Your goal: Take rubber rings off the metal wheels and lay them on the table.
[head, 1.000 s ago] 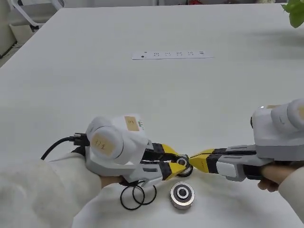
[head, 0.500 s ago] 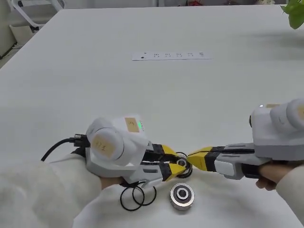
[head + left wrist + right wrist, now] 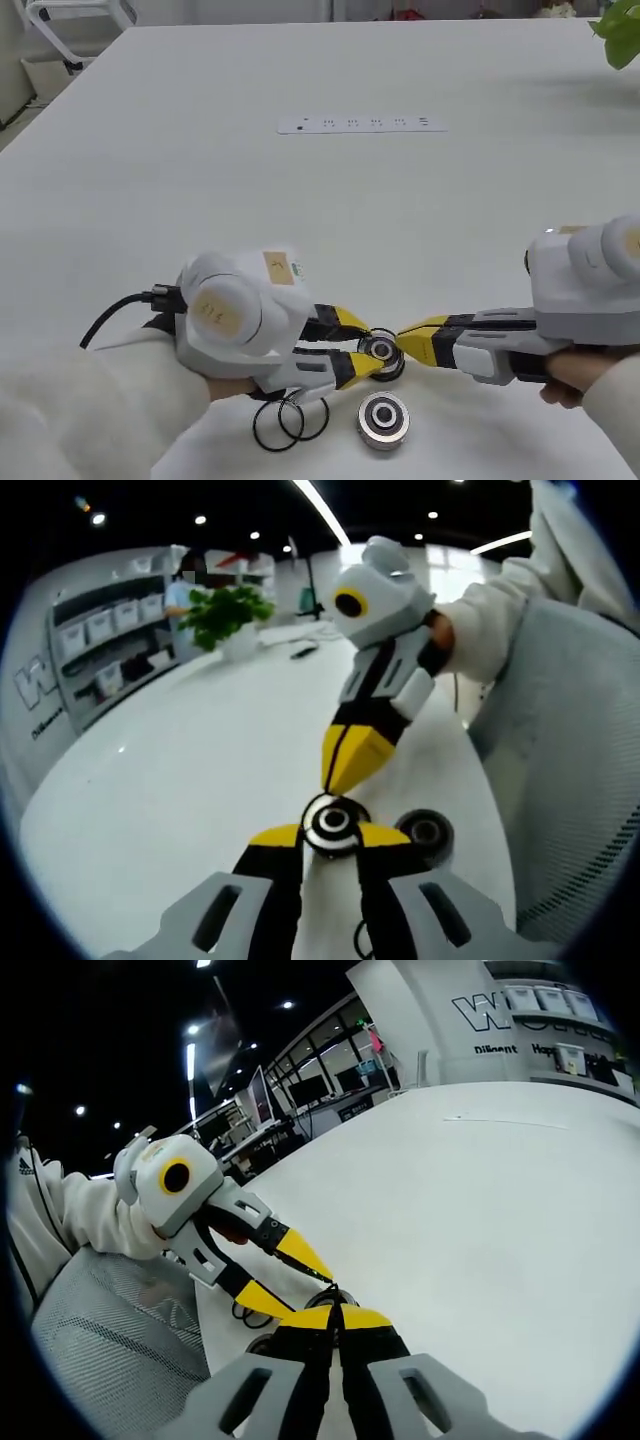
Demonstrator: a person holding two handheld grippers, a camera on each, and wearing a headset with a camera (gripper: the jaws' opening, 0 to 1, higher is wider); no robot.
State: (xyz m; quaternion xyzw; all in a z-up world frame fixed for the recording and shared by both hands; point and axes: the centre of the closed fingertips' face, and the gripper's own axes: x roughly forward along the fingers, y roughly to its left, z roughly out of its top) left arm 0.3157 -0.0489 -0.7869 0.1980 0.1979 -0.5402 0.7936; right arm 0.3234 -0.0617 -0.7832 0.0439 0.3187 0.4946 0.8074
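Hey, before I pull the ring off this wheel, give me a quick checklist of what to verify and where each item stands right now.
1. Left tool clamps the held wheel between its jaws: ok.
2. Right tool has its tips at the held wheel's rim, jaws together: ok.
3. Right tool has actually pinched rubber: cannot tell, its tips hide the contact.
4. Bare table beyond the tools to lay the ring on: ok.
5. Second wheel and the two loose rings lie apart from the held wheel, on the person's side: ok.
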